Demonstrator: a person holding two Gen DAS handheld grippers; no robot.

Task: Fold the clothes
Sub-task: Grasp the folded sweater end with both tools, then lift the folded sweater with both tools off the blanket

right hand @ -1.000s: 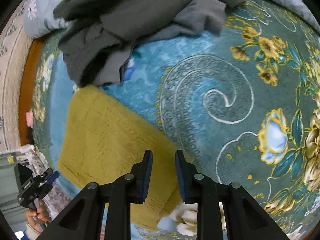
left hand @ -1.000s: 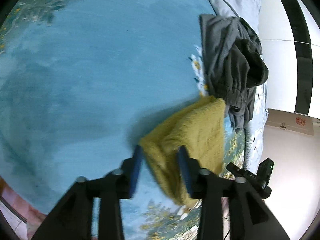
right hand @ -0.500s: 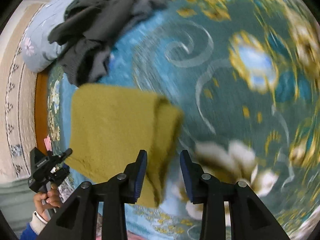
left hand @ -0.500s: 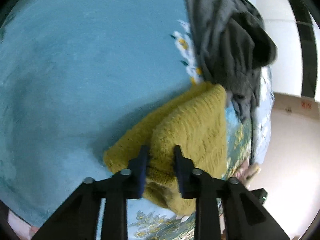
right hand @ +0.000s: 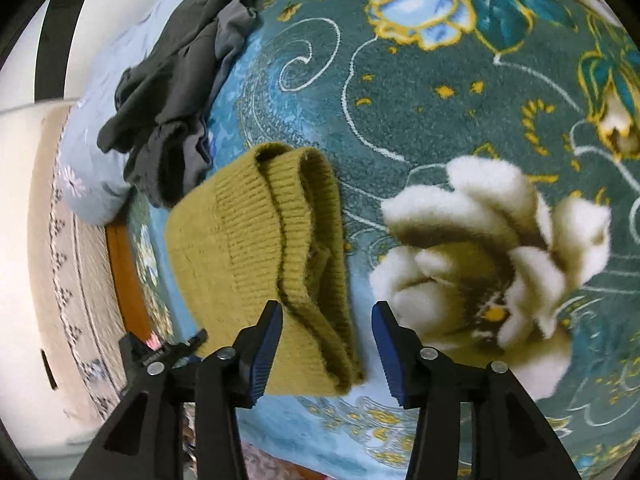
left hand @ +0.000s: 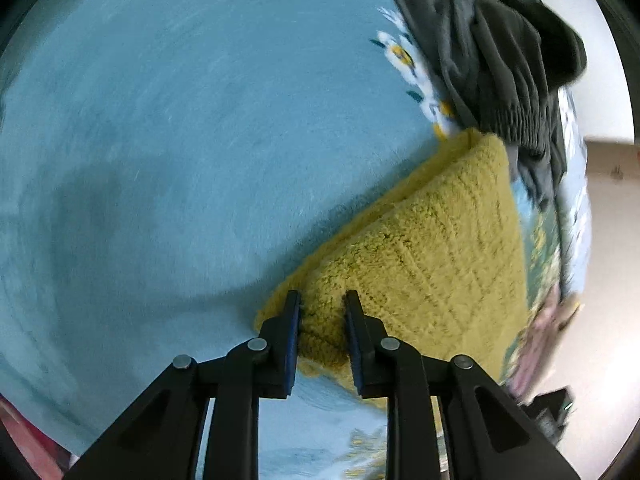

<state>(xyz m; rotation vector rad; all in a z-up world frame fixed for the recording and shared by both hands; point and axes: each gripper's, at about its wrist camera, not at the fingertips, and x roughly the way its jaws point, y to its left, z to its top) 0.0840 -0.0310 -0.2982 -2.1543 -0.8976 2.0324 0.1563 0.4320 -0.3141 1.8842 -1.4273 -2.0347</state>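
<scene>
The right gripper [right hand: 326, 320] has just spread its jaws, releasing the folded sweater [right hand: 256, 248] onto the bed [right hand: 440, 100], while the left gripper [left hand: 322, 312] still pinches its corner, so the fold looks nearly finished.

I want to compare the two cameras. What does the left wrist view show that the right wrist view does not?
Only the left wrist view shows the left tool shut on a corner of the yellow sweater, beside a wide plain blue area of the blanket. Only the right wrist view shows the right tool open over the sweater's ribbed folded edge, the white flower print and the wooden bed frame. Both show the sweater and the grey clothes pile.
</scene>
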